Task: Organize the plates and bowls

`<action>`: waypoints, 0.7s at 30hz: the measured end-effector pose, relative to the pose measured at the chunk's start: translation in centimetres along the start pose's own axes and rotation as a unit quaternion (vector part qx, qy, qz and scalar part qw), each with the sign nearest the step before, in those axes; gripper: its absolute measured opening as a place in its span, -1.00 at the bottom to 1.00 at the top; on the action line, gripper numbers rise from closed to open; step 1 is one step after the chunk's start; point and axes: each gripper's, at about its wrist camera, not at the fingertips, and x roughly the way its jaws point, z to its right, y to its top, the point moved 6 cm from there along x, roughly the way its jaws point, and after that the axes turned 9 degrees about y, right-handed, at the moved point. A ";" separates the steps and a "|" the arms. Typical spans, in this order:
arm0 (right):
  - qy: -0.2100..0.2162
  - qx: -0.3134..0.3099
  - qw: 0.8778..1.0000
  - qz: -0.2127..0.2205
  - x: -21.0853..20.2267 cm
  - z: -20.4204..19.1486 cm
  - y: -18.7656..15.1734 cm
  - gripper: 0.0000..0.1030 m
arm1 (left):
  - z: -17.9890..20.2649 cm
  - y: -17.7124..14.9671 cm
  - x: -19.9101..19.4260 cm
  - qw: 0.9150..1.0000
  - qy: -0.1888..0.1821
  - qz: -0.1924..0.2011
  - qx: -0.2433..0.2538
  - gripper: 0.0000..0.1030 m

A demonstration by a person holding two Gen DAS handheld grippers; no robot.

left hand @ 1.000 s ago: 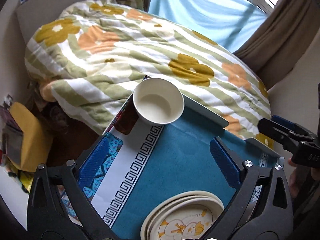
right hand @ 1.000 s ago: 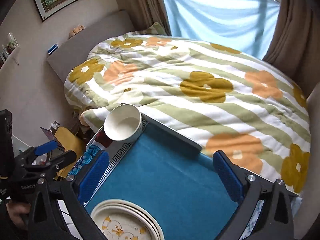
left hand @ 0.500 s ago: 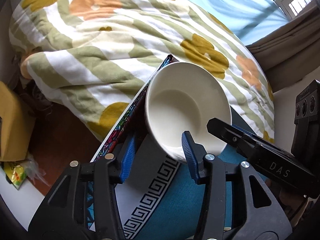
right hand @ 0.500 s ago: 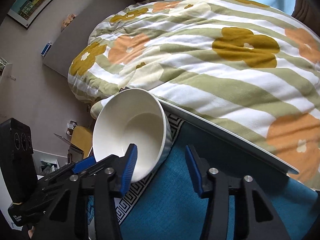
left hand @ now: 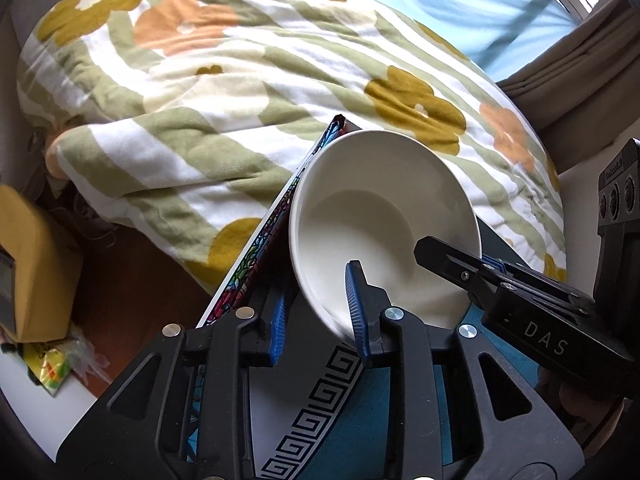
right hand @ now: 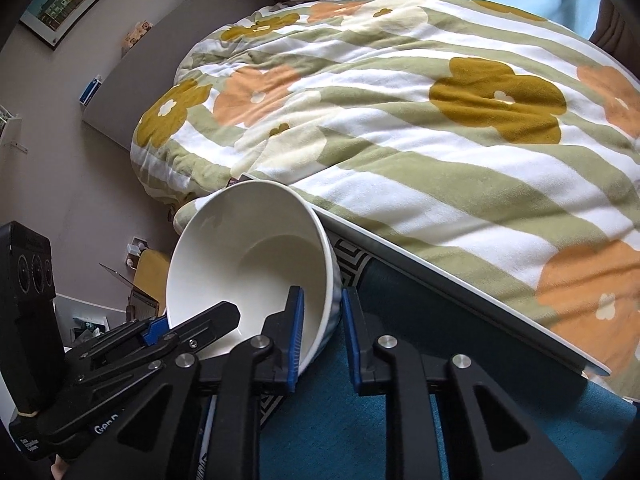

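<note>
1. A white bowl [left hand: 380, 220] sits at the far corner of the tabletop [right hand: 400, 432], beside the bed [right hand: 400, 120].
2. The left claw [left hand: 316, 312], just closing, pinches its near left rim.
3. The right claw [right hand: 322, 336], just closing, pinches the near right rim.

Bowl [left hand: 384, 216] stood at the far left corner of the table [right hand: 440, 420], on the mat [left hand: 304, 412], close to the table's far edge. Bed with quilt [right hand: 400, 120] lay directly behind the table. Left gripper [left hand: 318, 312] sat at the bowl's near-left rim, one finger inside, one outside. Right gripper [right hand: 322, 332] sat at the near-right rim, likewise astride the wall. Each gripper closed on the rim. Box [left hand: 28, 264] on the floor left of the table.
</note>
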 end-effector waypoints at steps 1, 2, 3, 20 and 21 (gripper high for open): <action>0.000 0.001 1.000 0.001 -0.1 0.0 -0.1 -0.67 | 0.1 -0.1 -0.1 1.000 0.001 0.000 0.003 -0.54; 0.001 0.003 1.000 0.002 -0.2 0.1 -0.2 -0.67 | 0.1 -0.2 -0.2 1.000 0.002 0.000 0.005 -0.54; 0.002 0.005 1.000 0.003 -0.4 0.1 -0.4 -0.67 | 0.2 -0.2 -0.4 1.000 0.002 0.001 0.006 -0.54; -0.018 0.013 0.997 0.076 -13.1 -0.9 -5.3 -0.67 | 7.8 -4.4 -11.4 0.996 -0.017 0.062 0.069 -0.54; -0.020 0.013 0.996 0.082 -14.1 -1.0 -5.8 -0.67 | 8.4 -5.0 -12.3 0.995 -0.019 0.066 0.073 -0.54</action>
